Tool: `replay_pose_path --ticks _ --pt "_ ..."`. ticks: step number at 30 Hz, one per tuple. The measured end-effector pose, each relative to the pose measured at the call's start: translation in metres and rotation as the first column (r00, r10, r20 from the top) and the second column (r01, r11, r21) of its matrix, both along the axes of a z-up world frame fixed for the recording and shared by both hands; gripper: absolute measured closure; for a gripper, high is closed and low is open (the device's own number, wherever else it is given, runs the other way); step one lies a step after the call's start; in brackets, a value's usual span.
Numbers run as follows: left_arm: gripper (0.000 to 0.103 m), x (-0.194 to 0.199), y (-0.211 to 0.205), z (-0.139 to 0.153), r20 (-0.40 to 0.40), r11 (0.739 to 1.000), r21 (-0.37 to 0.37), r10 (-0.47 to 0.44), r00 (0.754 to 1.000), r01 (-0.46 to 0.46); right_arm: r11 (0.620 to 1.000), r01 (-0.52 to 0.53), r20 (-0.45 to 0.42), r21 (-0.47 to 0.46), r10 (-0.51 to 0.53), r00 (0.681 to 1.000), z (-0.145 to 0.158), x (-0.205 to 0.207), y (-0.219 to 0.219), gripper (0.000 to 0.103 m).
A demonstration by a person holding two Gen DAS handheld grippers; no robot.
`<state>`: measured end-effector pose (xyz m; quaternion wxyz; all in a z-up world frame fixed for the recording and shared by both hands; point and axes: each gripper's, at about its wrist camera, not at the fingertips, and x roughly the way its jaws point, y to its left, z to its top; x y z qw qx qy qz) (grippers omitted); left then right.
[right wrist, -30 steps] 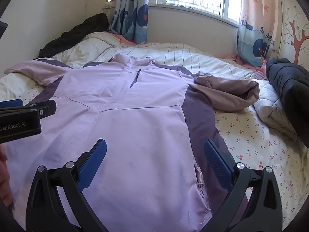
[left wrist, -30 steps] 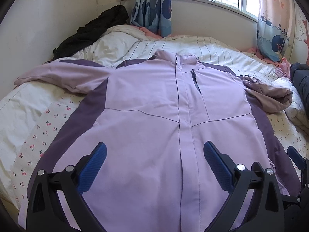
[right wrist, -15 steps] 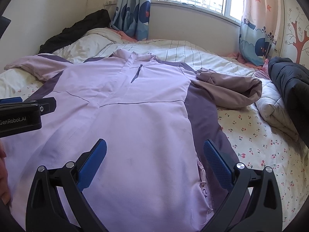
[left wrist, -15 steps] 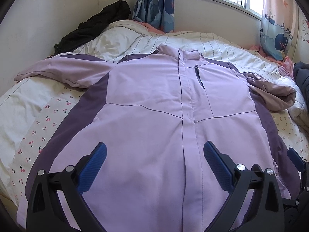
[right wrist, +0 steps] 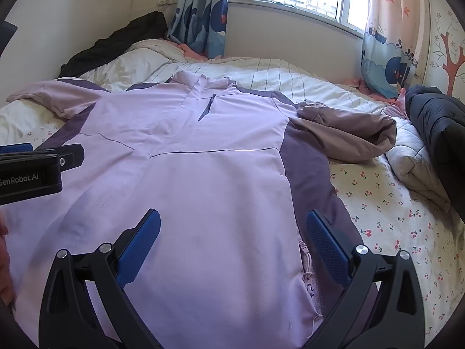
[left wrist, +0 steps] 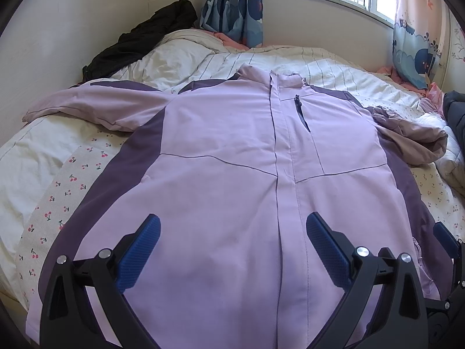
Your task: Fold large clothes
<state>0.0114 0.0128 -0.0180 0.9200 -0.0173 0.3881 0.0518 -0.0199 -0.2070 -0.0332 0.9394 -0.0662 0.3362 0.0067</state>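
A large lilac jacket [left wrist: 226, 151] with dark purple side panels lies front up on the bed, zipped, collar toward the window. Its left sleeve [left wrist: 81, 104] stretches out flat toward the wall. Its right sleeve [right wrist: 348, 133] lies crumpled with the brownish lining showing. My left gripper [left wrist: 232, 241] hovers open over the jacket's lower front, nothing between its blue pads. My right gripper [right wrist: 232, 241] hovers open over the jacket's lower right side near the hem [right wrist: 308, 279]. The left gripper's body [right wrist: 32, 171] shows at the left edge of the right wrist view.
The bed [left wrist: 58, 192] has a cherry-print sheet and a striped white duvet [left wrist: 334, 72] behind the jacket. A black garment [left wrist: 139, 40] is piled at the far left corner by the wall. A dark padded coat [right wrist: 436, 128] and a quilted white blanket [right wrist: 412, 157] lie at the right.
Both grippers have risen or tilted slightly, so the jacket sits a little lower in both views. The jaws stayed open and the jacket has not moved.
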Motion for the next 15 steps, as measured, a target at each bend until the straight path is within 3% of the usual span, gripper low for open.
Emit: replay_pose_path --ticks 15 --pt "0.007 0.0021 -0.0006 -0.0027 -0.015 0.999 0.032 0.006 1.0 -0.005 1.0 -0.005 -0.005 -0.002 0.005 1.0 -0.0027 0.0004 0.0013 0.006"
